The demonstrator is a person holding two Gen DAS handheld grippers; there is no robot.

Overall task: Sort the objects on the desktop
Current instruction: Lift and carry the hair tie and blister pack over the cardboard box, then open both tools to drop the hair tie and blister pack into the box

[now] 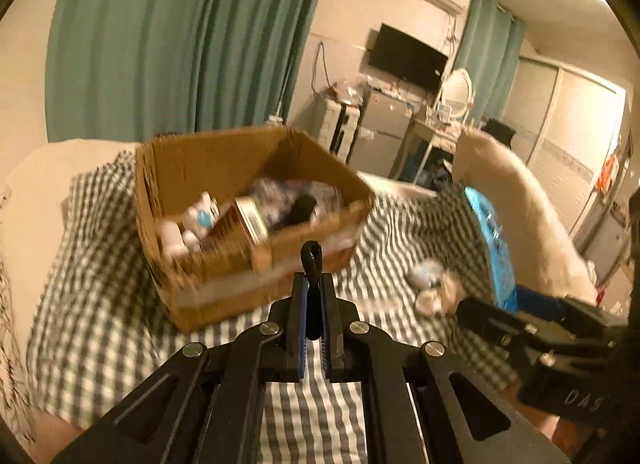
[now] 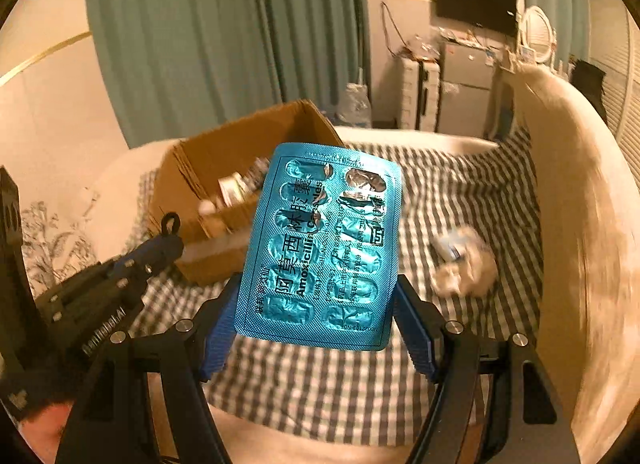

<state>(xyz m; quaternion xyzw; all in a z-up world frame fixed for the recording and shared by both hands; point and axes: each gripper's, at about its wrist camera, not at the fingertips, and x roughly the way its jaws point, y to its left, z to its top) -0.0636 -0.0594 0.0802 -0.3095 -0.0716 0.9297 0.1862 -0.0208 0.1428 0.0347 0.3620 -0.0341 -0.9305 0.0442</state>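
In the right wrist view the right gripper (image 2: 316, 328) fills the bottom of the frame, its blue-padded fingers (image 2: 218, 338) set wide and clamped on the two long edges of a blue blister pack (image 2: 320, 248). The pack stands nearly upright in the centre of the frame, foil side to the camera, printed with Chinese characters and "Amoxicillin"; two pockets at its upper right are torn open. It hangs above the checked cloth (image 2: 460, 191), clear of it.

Behind the pack, left of centre, sits an open cardboard box (image 2: 192, 183), partly hidden by the pack. To the right of the pack, well apart from it, a small crumpled pale bundle (image 2: 466, 264) lies on the cloth, too blurred to name.

In the left wrist view the left gripper (image 1: 314, 304) rises from the bottom centre with its jaws together, pinched on a thin black loop (image 1: 313, 260) that sticks up just past the fingertips. The loop stands in front of the box's near wall (image 1: 224, 264). Inside the box are a white bottle (image 1: 172, 236), a small carton (image 1: 250, 219) and other blurred things.

At the right edge of that view the blister pack shows edge-on in the other gripper. A teal curtain (image 1: 168, 35) fills the upper left.
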